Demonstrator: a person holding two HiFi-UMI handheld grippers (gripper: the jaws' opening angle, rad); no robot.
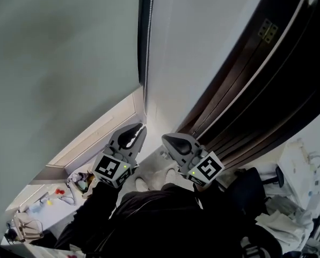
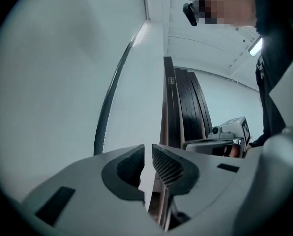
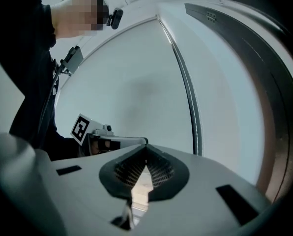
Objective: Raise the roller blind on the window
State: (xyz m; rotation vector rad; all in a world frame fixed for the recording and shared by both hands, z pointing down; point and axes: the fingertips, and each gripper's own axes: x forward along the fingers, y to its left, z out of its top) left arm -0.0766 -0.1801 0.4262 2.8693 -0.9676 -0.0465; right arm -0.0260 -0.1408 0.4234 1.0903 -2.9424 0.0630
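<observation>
Roller blind (image 1: 58,63), down over the window, looks light and limp, so pull its thin, likely slippery bead chain (image 1: 144,36) at the blind's right edge; left gripper (image 1: 140,128) jaws slightly apart, right gripper (image 1: 165,139) jaws together, both empty, below the blind's lower right corner.

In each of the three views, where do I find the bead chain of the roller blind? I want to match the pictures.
Head view: the bead chain hangs at top centre, along the right edge of the blind.
Left gripper view: a dark curve left of centre.
Right gripper view: a thin curve right of centre.
Shared landmark: the dark door frame, right of the chain in every view.
</observation>
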